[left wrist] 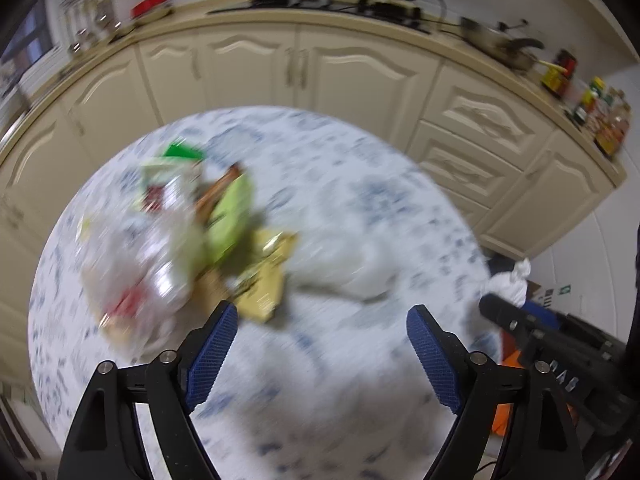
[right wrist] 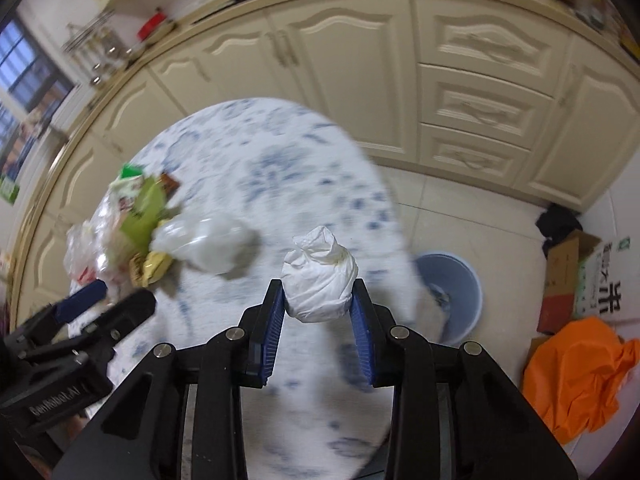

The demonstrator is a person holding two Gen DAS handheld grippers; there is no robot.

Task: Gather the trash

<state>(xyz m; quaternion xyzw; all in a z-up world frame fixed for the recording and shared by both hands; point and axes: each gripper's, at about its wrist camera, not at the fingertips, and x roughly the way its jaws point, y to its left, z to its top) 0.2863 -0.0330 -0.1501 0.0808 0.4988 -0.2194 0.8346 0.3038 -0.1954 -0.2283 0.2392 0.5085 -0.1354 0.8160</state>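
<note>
I am gripping a crumpled white tissue ball [right wrist: 319, 280] in my right gripper [right wrist: 318, 300], its blue ribbed pads [right wrist: 274, 320] pressing in on both sides of the wad. I am holding it above the near edge of the round table with the blue-and-white floral cloth [right wrist: 288, 168], and a pale blue round plastic bin [right wrist: 456, 292] is standing on the floor just past that edge, right of the ball. Left of the ball on the table, a clear plastic bottle [right wrist: 208, 244] is lying on its side against a blurred heap of green, yellow and clear wrappers [right wrist: 132, 224]. My left gripper [left wrist: 322, 352] is hovering over the table near that heap with its jaws spread wide and nothing between them. A crumpled orange plastic sheet [right wrist: 576, 376] and an open cardboard box [right wrist: 568, 272] are sitting on the floor beyond the bin, and cream kitchen cabinets [right wrist: 360, 56] are running behind the table.
</note>
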